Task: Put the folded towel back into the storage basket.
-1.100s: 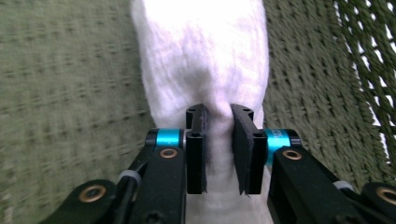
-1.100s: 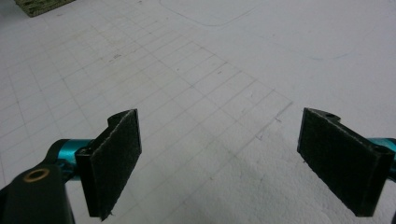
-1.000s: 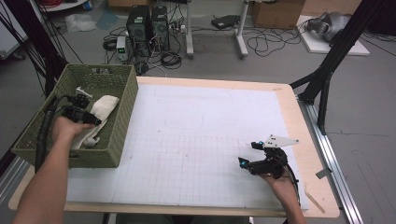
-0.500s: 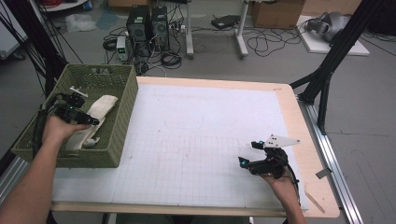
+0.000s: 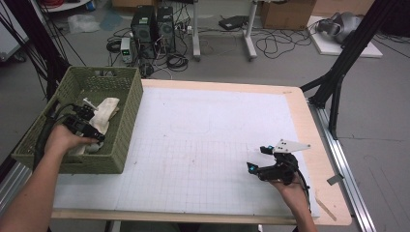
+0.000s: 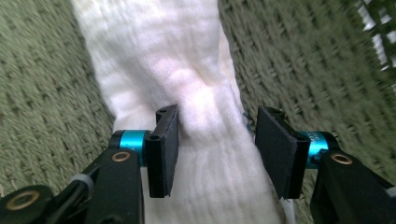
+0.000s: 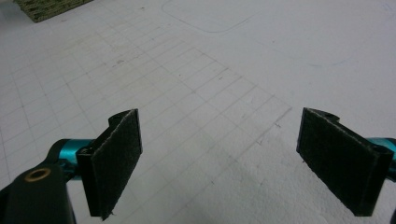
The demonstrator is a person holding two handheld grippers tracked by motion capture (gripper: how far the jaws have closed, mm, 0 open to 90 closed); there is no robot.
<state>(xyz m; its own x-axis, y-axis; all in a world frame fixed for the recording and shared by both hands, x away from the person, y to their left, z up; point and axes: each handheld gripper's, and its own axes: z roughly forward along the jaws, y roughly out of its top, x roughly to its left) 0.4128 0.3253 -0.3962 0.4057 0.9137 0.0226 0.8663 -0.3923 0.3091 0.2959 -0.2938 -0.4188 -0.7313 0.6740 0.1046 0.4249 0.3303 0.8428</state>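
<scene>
Over at the left, inside the green woven plastic basket (image 5: pixel 126 104), the left gripper (image 6: pixel 215 140) poised above the crumpled white gauze cloth (image 6: pixel 187 84) on the basket floor. Jaws half apart, just been opening then easing back a little; a fold of cloth between them, one pad brushing it, the other just beside it, not pressing. Probably the picking-up step: best to sink the jaws a touch deeper, centre the raised ridge, then close fully before lifting clear of the basket wall. Across the white gridded table (image 5: pixel 208 159), to the right, the right gripper (image 7: pixel 219 161) idle with jaws wide apart, nothing between. Hard to make out: the near end of the cloth, cut off beneath the jaws; how it is folded; from the high view, cloth (image 5: pixel 104 113) partly covered by the left hand (image 5: pixel 65 140).
</scene>
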